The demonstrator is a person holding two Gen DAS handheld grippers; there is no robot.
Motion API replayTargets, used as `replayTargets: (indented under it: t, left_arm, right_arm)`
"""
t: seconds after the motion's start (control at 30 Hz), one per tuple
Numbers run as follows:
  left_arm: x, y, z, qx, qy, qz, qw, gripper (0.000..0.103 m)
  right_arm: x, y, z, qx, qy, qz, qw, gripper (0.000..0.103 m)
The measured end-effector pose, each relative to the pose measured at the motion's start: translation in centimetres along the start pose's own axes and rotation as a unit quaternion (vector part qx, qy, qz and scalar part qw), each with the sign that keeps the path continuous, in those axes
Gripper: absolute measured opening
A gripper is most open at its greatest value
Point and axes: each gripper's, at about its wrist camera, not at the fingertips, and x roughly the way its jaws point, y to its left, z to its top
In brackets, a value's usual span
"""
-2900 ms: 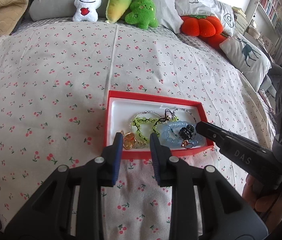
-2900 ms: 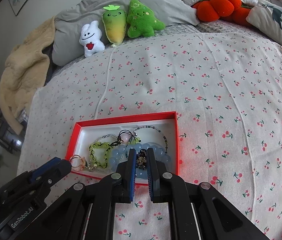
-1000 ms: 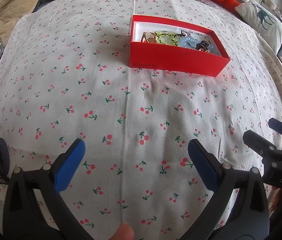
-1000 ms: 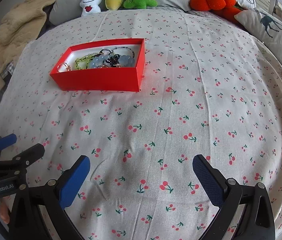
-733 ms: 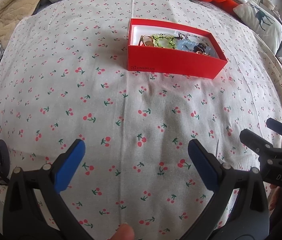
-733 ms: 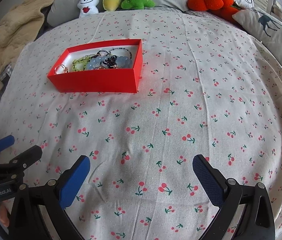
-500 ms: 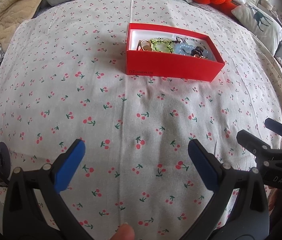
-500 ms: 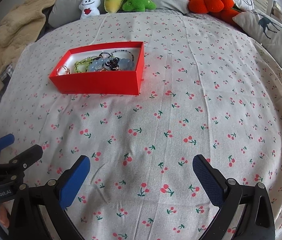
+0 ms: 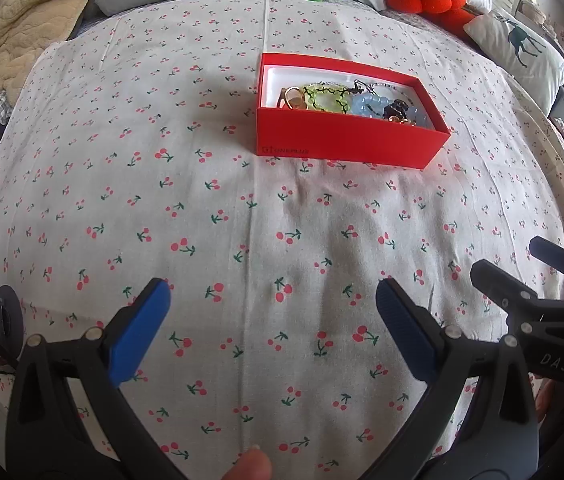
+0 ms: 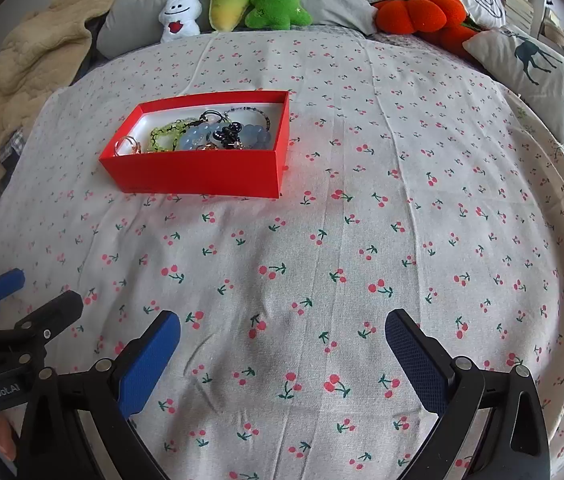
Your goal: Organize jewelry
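your left claw (image 9: pixel 272 320) and right claw (image 10: pixel 282 346) both stand wide apart with nothing between them, near you above the cherry bedsheet (image 10: pixel 362 208). the red box (image 10: pixel 202 178) with the jewelry (image 10: pixel 218 136) sits far on the bed, well apart from both claws.

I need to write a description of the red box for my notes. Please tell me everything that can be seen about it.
The red box is a shallow rectangular tray without a lid, apparently cardboard, red outside and white inside. It sits flat on the cherry-print sheet, far from both open grippers. The left wrist view shows small pale lettering low on one long side. Inside lie tangled pieces: a pale blue bead bracelet, a yellow-green bead bracelet, gold rings, a black charm and a thin beaded strand. Nothing else touches it.
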Motion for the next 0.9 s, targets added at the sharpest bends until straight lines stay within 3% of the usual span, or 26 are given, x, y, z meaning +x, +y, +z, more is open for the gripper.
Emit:
replayTargets:
  t: [0.9]
  left_arm:
    - [-0.12, -0.36, -0.05, 0.008, -0.005, 0.021, 0.9997, 0.102]
  right_arm:
    - [0.26, -0.31, -0.17, 0.007, 0.004, -0.004, 1.0, 0.103]
